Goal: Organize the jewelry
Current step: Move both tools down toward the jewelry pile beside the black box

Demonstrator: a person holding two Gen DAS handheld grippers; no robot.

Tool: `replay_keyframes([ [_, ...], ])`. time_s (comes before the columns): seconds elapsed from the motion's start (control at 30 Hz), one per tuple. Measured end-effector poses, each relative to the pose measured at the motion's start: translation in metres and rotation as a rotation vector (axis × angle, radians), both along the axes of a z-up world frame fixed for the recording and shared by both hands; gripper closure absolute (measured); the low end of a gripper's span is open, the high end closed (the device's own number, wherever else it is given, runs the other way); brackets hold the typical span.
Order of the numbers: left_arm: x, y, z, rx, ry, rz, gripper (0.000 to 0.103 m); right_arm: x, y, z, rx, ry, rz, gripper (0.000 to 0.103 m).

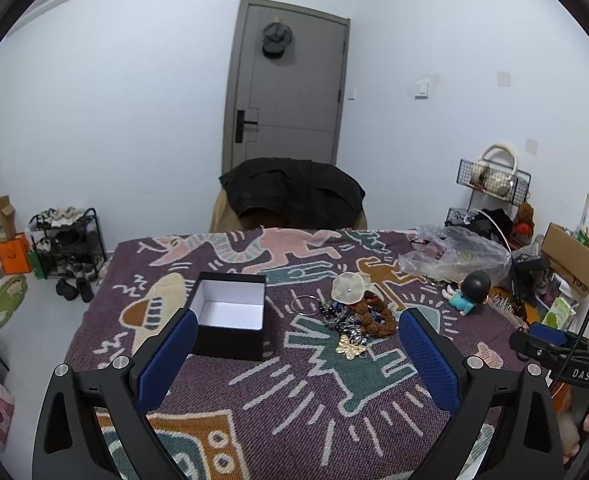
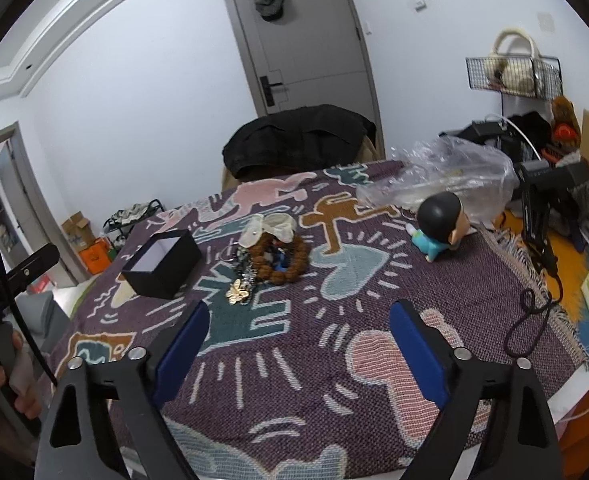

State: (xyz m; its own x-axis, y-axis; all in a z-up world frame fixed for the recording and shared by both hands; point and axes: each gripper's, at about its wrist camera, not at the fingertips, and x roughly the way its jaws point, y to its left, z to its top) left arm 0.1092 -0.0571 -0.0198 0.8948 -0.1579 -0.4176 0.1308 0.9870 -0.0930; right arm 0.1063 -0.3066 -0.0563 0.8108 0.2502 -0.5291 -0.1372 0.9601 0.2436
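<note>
— My left gripper [image 1: 296, 344] is spread wide with nothing between its blue pads, hanging over the patterned blanket [image 1: 294, 420] short of everything. My right gripper [image 2: 298, 340] is spread too, also bare.

— Where is the jewelry?

— All in one tangled heap [image 1: 354, 320] near the middle of the blanket: a brown beaded bracelet [image 2: 290, 264] ringing some darker chains, a gold flower-shaped piece [image 2: 238, 291] at the near edge, a thin metal ring [image 1: 303, 305] on the box side, and a pale round shell-like piece [image 1: 348, 288] at the far edge.

— And where should it go?

— I judge into the black box [image 1: 230, 316], which stands upright and lidless just beside the heap, its white inside apparently empty. Being open-topped and close, it needs only a short carry.

— Why are both grippers held so open?

— Probably so either can close on a piece once it gets there. The heap lies ahead of both, not yet reached.

— Any risk?

— The chains look interlocked, so lifting one piece may drag others. The doll [image 2: 438, 224] and plastic bag [image 2: 446, 176] sit well apart.
</note>
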Motion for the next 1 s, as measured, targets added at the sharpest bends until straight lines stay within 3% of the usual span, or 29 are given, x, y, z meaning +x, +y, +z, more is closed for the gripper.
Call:
replay_keyframes([
  [0.23,0.025,-0.020,0.004,0.024,0.021,-0.049,0.007,0.018,-0.013,-0.006,0.029,0.027,-0.030,0.037],
  [0.43,0.056,-0.038,0.001,0.029,0.056,-0.104,0.015,0.040,-0.023,-0.013,0.077,0.064,-0.059,0.044],
  [0.63,0.102,-0.052,-0.013,0.010,0.153,-0.157,0.024,0.065,-0.028,-0.019,0.144,0.113,-0.060,0.052],
  [0.9,0.168,-0.065,-0.037,-0.021,0.289,-0.185,0.025,0.097,-0.029,-0.028,0.221,0.168,-0.062,0.052],
  [1.0,0.191,-0.071,-0.048,-0.034,0.343,-0.188,0.031,0.111,-0.029,-0.034,0.235,0.189,-0.062,0.052],
])
